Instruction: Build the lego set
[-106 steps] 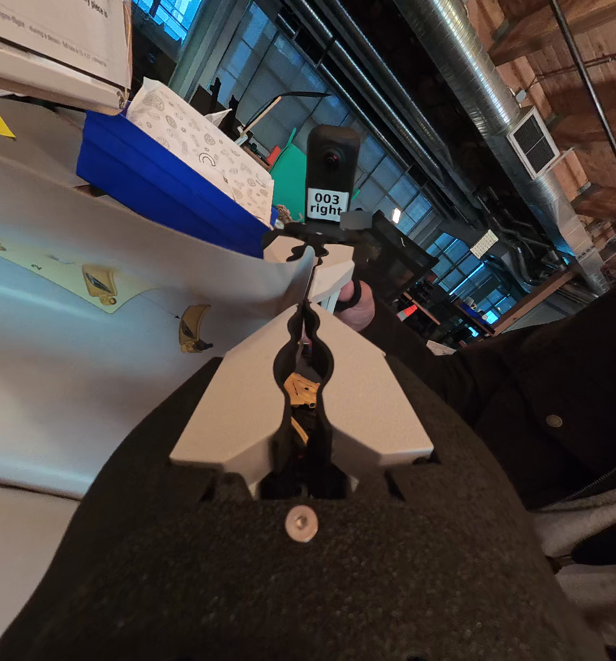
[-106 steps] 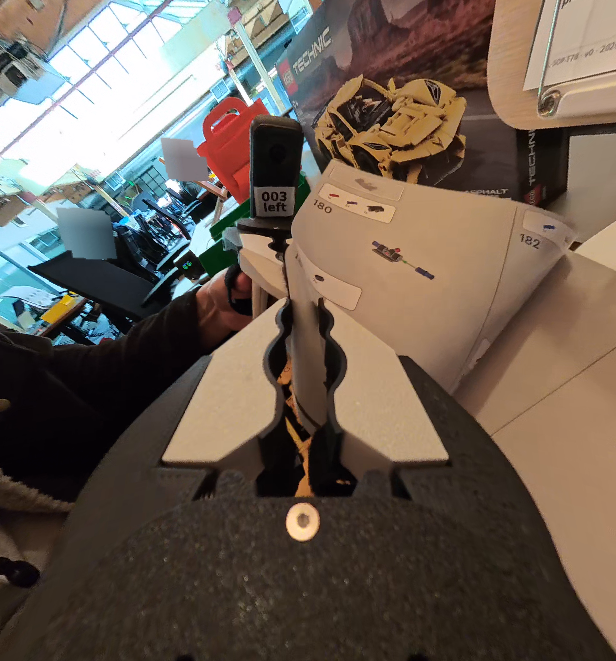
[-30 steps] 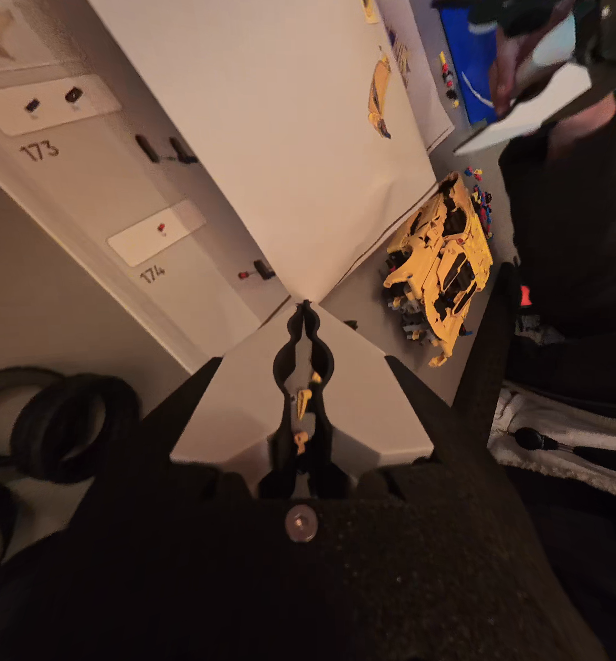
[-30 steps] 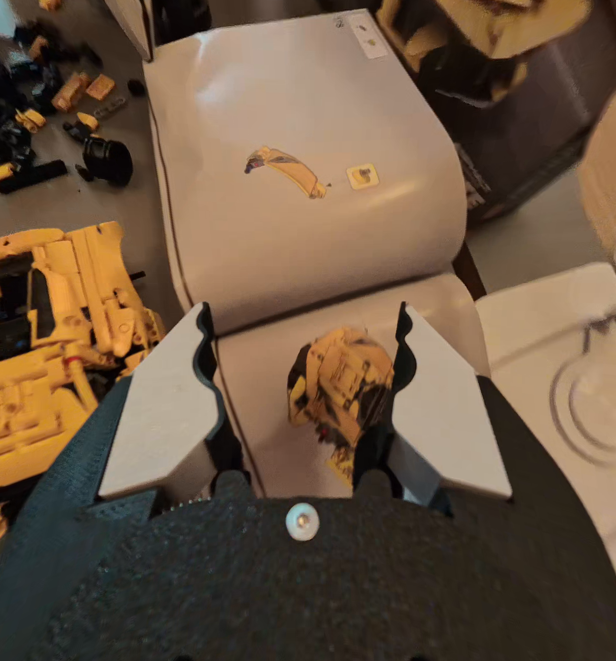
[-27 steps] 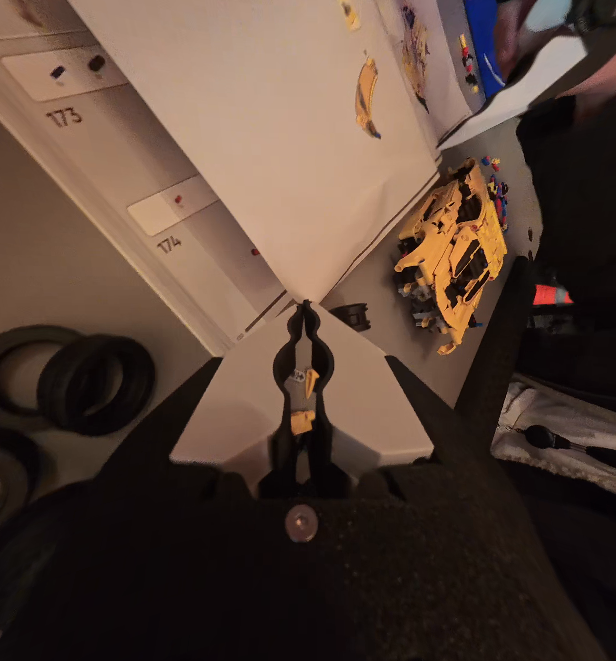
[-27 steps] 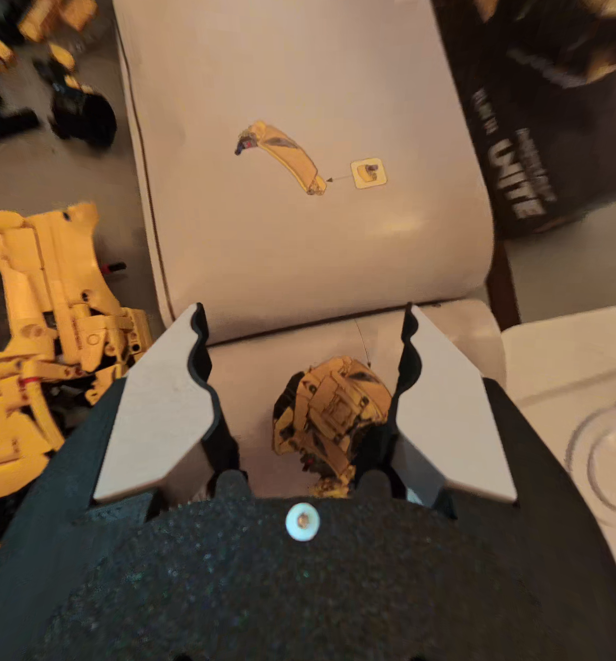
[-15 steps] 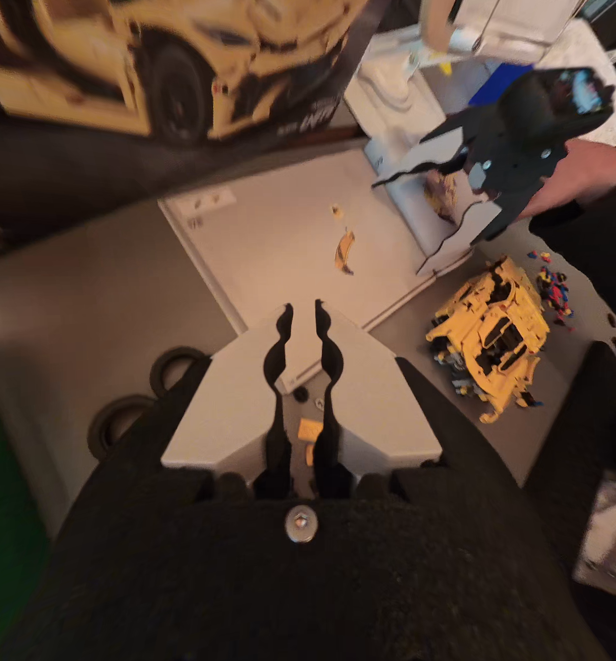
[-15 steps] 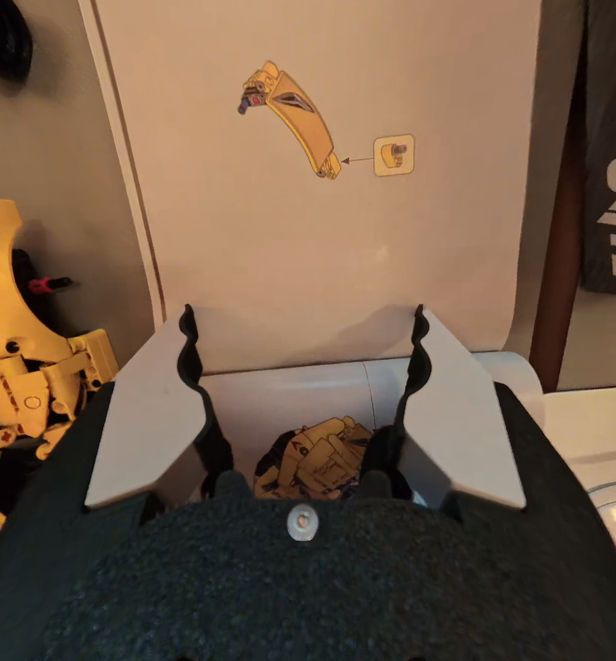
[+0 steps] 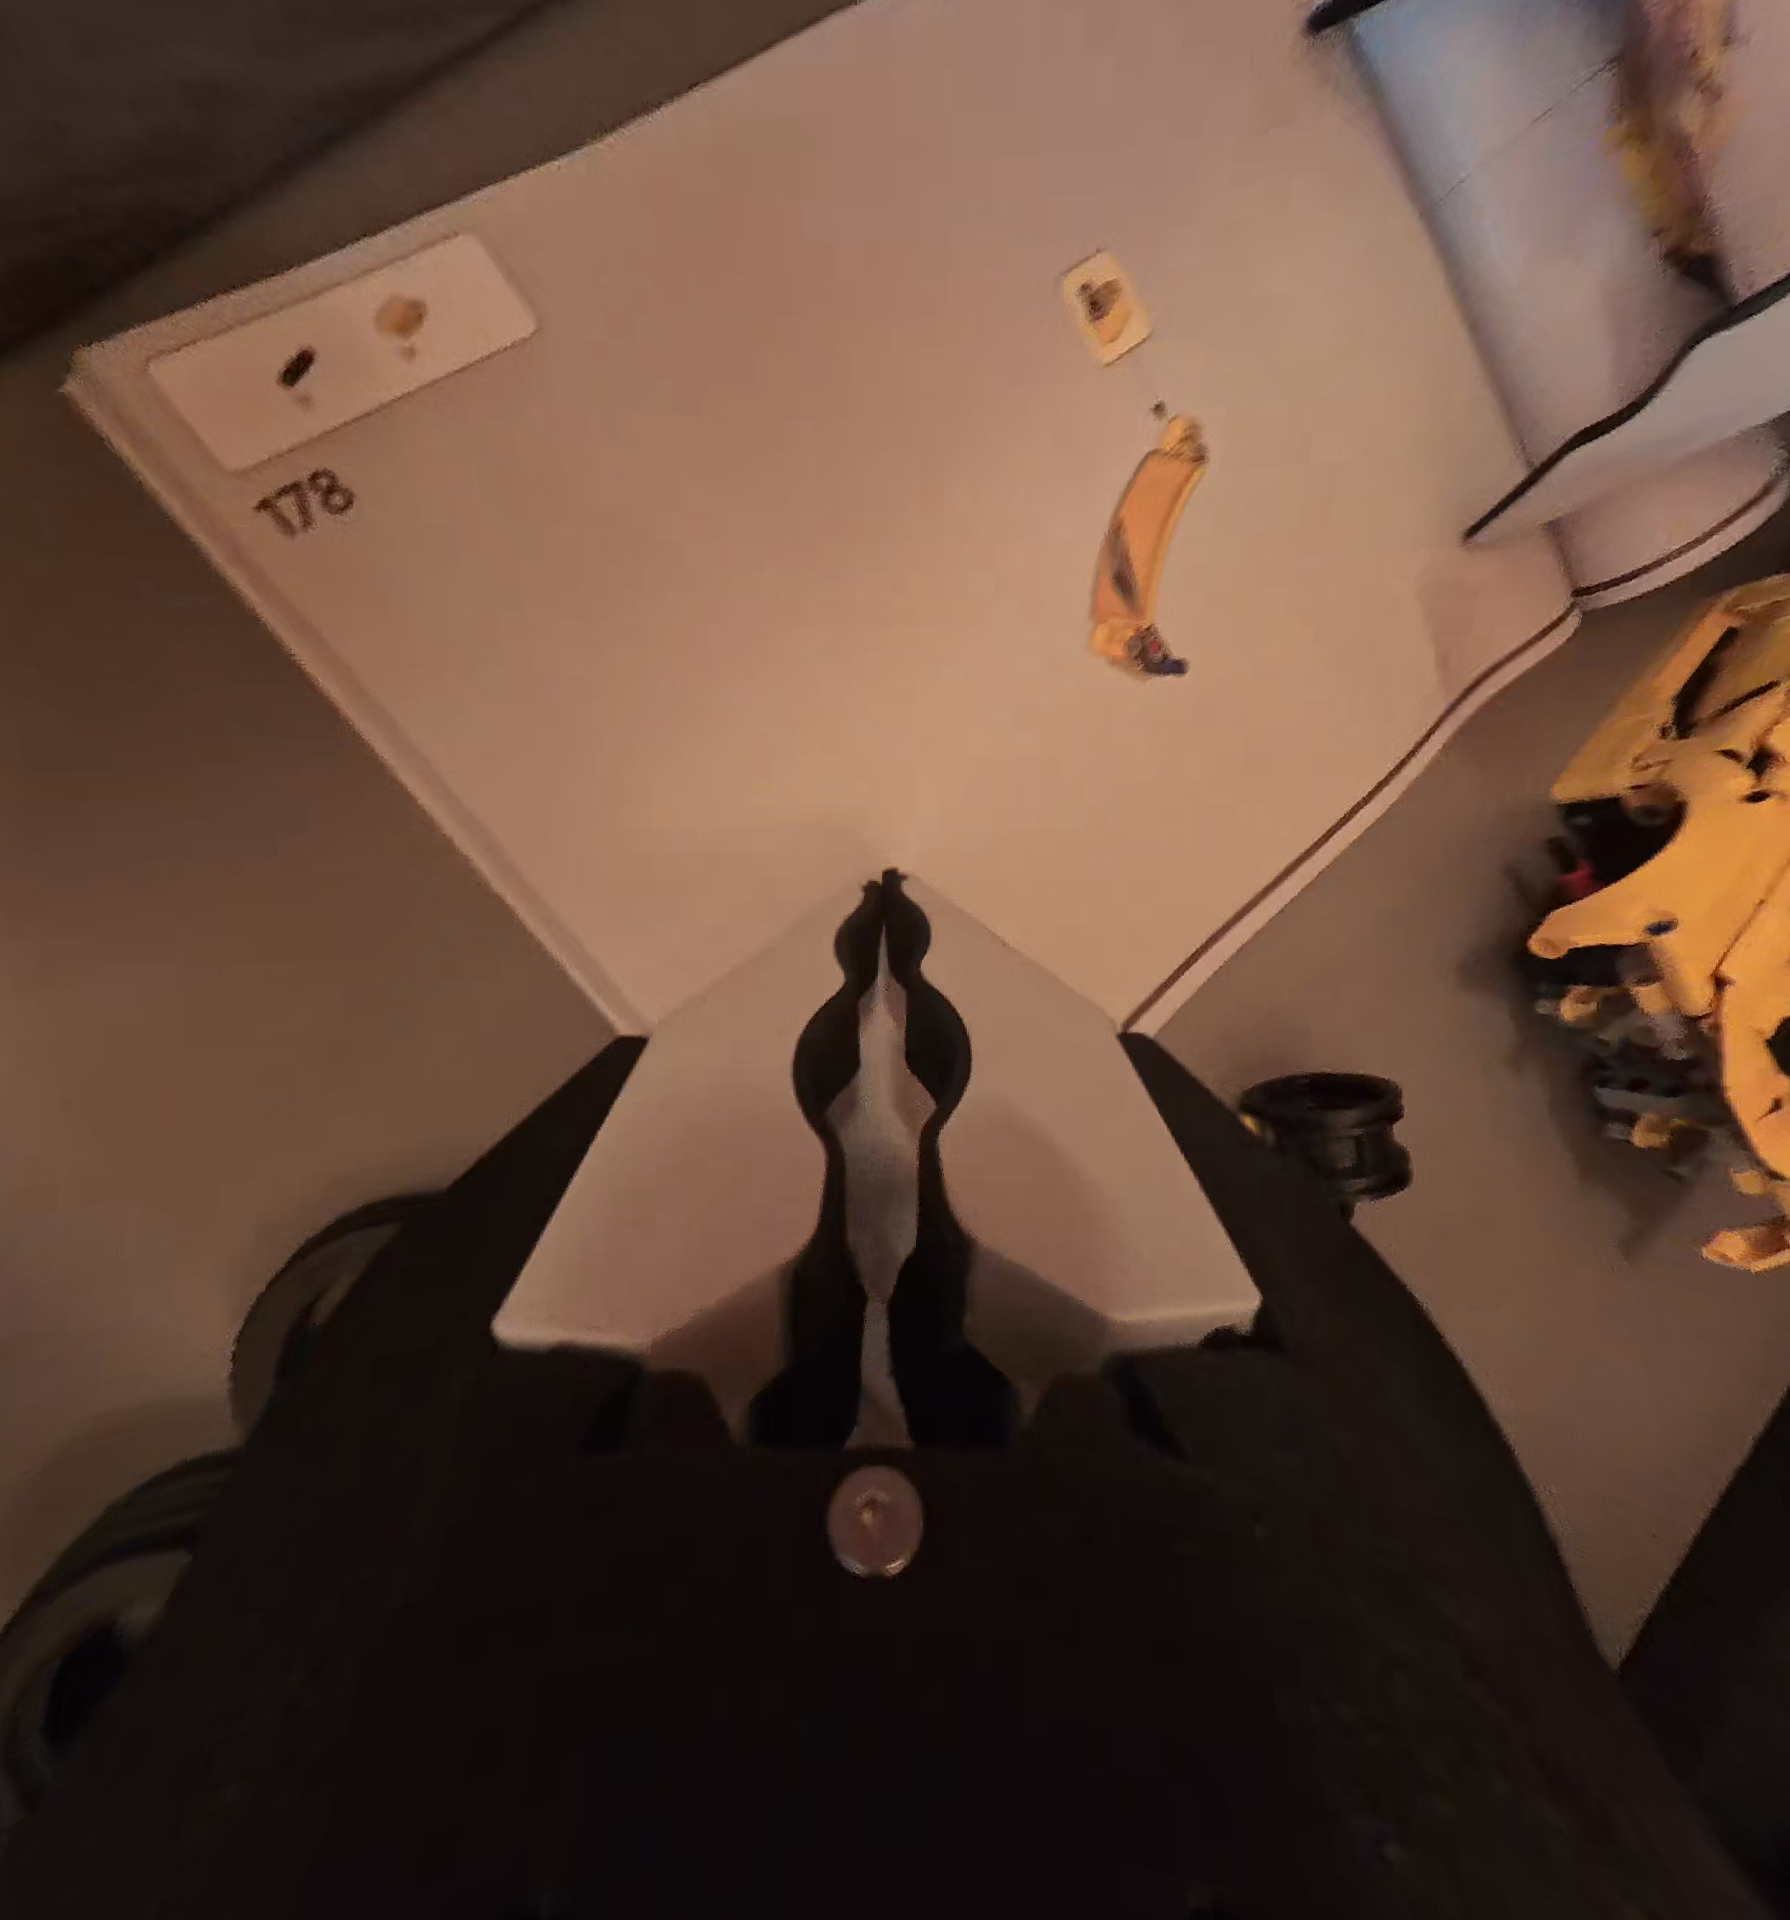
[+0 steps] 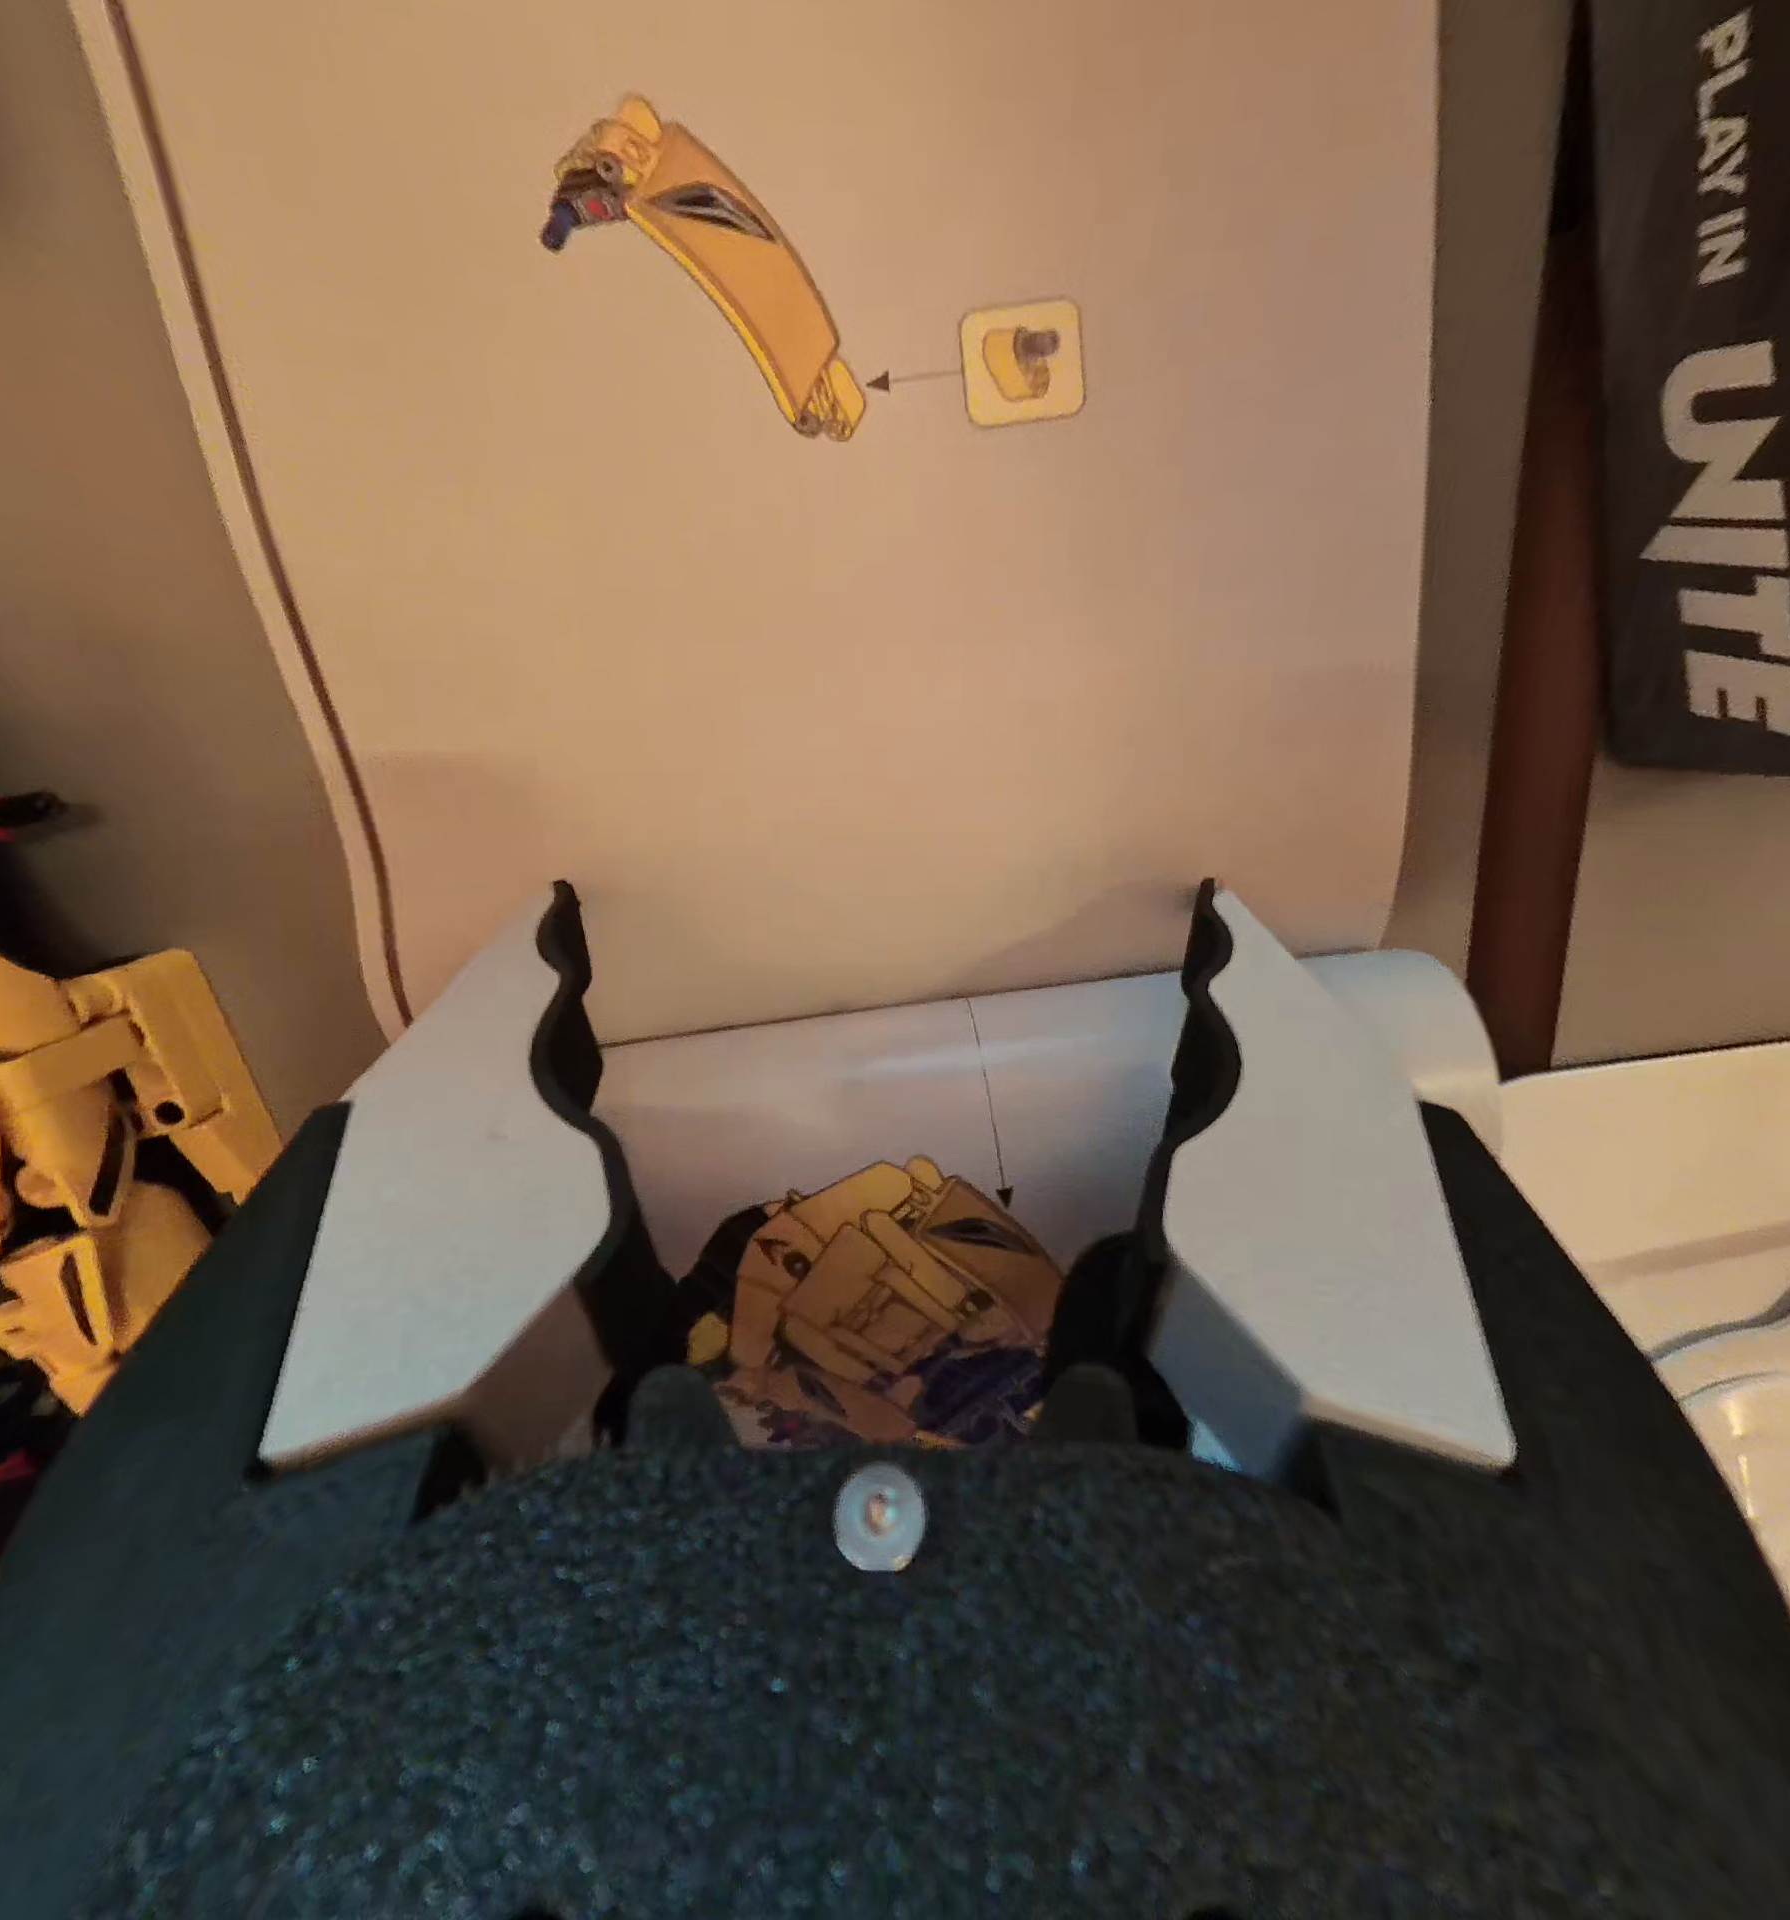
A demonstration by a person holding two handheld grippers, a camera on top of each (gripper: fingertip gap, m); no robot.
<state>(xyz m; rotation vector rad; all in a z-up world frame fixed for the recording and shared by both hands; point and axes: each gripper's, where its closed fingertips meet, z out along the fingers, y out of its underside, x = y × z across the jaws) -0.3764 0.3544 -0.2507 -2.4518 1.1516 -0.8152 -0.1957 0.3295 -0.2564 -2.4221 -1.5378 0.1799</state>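
Left only black tyres point(image 9: 122, 1621), right only dark box point(image 10: 1732, 416).

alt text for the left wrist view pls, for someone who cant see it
The left gripper, jaws shut, points at the near corner of an open instruction booklet lying on a grey table; whether it pinches the paper is unclear. A partly built yellow lego car sits to the right, a small black wheel hub beside the gripper, black tyres at lower left.

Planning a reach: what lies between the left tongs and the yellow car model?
Left wrist view: one black wheel rim lies there, just off the booklet edge.
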